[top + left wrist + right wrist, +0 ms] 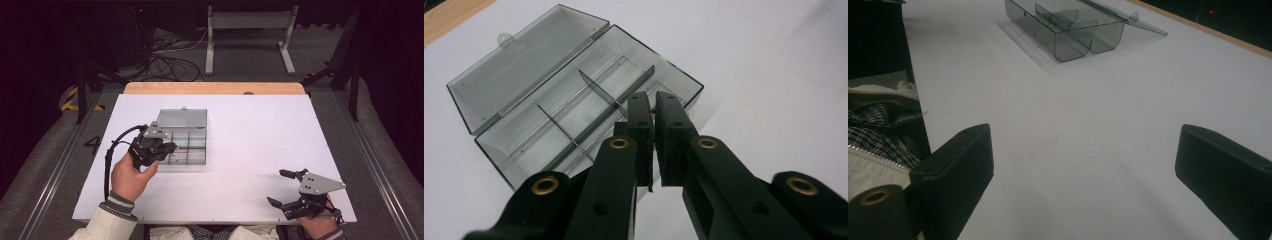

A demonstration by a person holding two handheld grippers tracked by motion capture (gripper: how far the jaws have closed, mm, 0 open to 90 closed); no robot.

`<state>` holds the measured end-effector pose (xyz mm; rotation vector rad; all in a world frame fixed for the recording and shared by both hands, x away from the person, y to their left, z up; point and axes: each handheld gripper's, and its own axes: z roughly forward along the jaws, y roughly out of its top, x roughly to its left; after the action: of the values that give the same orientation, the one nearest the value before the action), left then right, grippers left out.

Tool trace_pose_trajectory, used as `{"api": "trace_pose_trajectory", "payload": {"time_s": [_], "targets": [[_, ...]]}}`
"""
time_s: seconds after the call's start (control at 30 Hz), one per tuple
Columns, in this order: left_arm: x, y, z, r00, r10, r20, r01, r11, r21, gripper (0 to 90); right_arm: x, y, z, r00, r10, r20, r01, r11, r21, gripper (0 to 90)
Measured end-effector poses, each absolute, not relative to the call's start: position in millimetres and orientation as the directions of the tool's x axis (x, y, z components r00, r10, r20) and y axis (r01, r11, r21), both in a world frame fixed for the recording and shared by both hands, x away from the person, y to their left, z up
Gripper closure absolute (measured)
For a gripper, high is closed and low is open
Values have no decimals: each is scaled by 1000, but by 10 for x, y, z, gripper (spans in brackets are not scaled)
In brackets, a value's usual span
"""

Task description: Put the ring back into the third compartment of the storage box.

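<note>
White table (250, 150): smoked clear plastic compartment box (182, 142) sits left of centre, lid (181, 118) flat open on the far side. Looks light, rigid, slick; grip a wall or divider. Compartments look empty. Left gripper (653, 131) pinched on something tiny, can't tell what. Right gripper (281, 187) jaws apart, near right.

Compartment box (549, 95): clear smoky glossy plastic. Table (260, 145): matt white, wood edge. Claw pads (671, 135): matt black.
</note>
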<state>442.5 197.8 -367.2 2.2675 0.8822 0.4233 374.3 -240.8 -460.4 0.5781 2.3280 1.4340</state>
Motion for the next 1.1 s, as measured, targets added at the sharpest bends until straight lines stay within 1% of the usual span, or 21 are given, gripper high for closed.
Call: {"api": "trace_pose_trajectory", "payload": {"time_s": [0.53,0.87,1.1], "targets": [[4625,1796,-3612,728,683,57,472,-560,681,861,3742,-2409,-4605,-858,507,-78,159,408,899,93],[4783,1726,-3657,721,691,42,485,-548,681,862,3743,-2414,-4603,-859,506,-79,158,408,899,93],[4864,1712,-3710,712,700,51,486,-544,684,861,3744,-2415,-4604,-860,503,-80,155,408,900,93]]}}
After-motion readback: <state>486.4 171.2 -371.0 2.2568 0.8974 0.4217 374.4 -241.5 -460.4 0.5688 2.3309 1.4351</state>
